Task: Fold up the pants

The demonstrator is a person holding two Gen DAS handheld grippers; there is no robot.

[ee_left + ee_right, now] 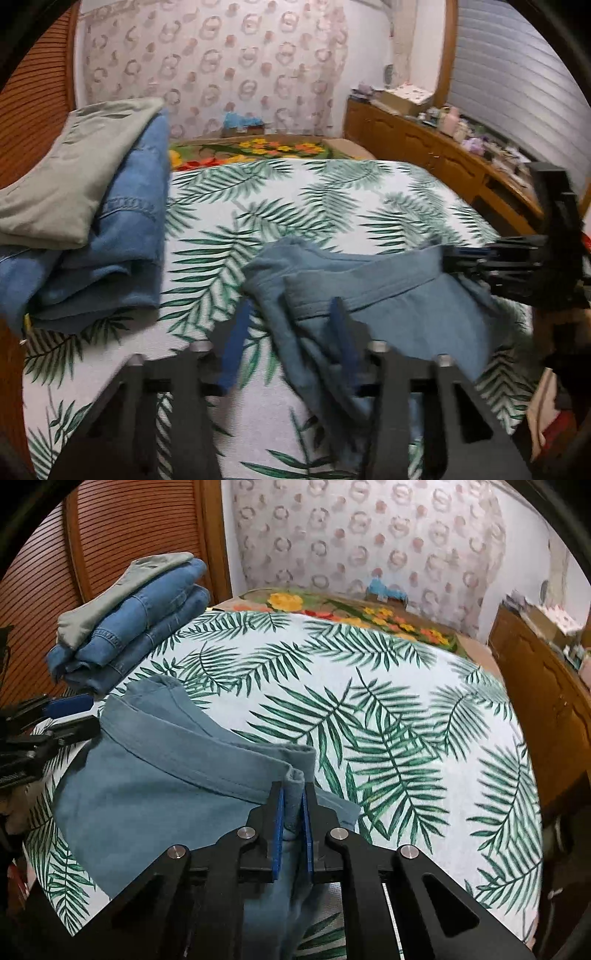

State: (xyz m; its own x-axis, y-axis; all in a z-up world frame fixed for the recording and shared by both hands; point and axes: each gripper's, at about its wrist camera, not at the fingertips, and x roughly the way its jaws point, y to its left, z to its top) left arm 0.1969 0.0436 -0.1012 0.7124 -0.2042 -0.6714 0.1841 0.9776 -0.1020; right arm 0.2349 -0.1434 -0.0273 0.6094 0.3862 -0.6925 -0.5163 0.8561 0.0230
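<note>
Two grippers were at work on one pair of grey-blue pants (155, 794), which lay on the near part of the bed's palm-leaf cover (406, 738), bunched and only partly spread. The right gripper (293, 812) was clamped on a rolled bit of the waistband corner, its blue pads (279, 827) pressed against the cloth from both sides. The left gripper (291, 332) stood with its jaws wide apart; one finger seemed to rest on or just over the fabric while the other hung over the bare cover beside the pants, so it gripped nothing that I could make out, though blur in the left wrist view made the contact hard to judge. As for progress, the pants looked barely started: the waistband ran across between the two tools, a leg end or flap was thrown loosely toward the far side, and no clean fold line showed. Straightening, laying the legs together and the folds themselves all appeared to be left. At the far left edge of the bed a stack of folded clothes (129, 616), blue denim under a pale green piece, sat well apart from the pants, which suggested where the finished pair would likely go
</note>
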